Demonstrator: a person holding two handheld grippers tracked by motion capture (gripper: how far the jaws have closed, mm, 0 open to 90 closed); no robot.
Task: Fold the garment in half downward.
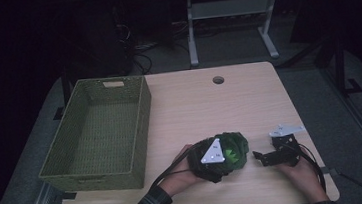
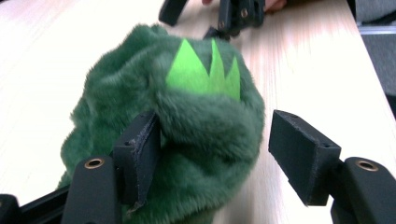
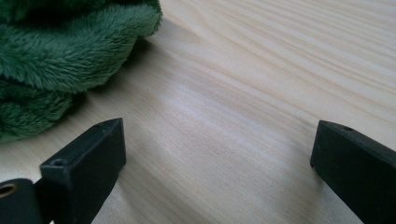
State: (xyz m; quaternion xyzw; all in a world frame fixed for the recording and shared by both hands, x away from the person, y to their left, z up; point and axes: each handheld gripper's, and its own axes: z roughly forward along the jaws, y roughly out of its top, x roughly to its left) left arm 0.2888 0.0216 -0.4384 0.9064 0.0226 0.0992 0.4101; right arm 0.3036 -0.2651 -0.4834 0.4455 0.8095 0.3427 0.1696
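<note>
My left gripper (image 2: 212, 154) is wide open around the green plush (image 2: 163, 130). One jaw touches its fur and the other stands apart. The plush sits on the table (image 1: 194, 105), near me, right of the basket (image 1: 97, 135). My right gripper (image 3: 215, 172) is wide open too, holding nothing, just right of the plush.

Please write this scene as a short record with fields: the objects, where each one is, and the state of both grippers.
table: light wood, with a round hole near the far edge
basket: green woven, on the table's left side, nothing seen inside
plush: dark green, light green spikes, at the near middle of the table
left gripper: open, fingers around the plush, one finger touching it
right gripper: open, over bare table right of the plush
</note>
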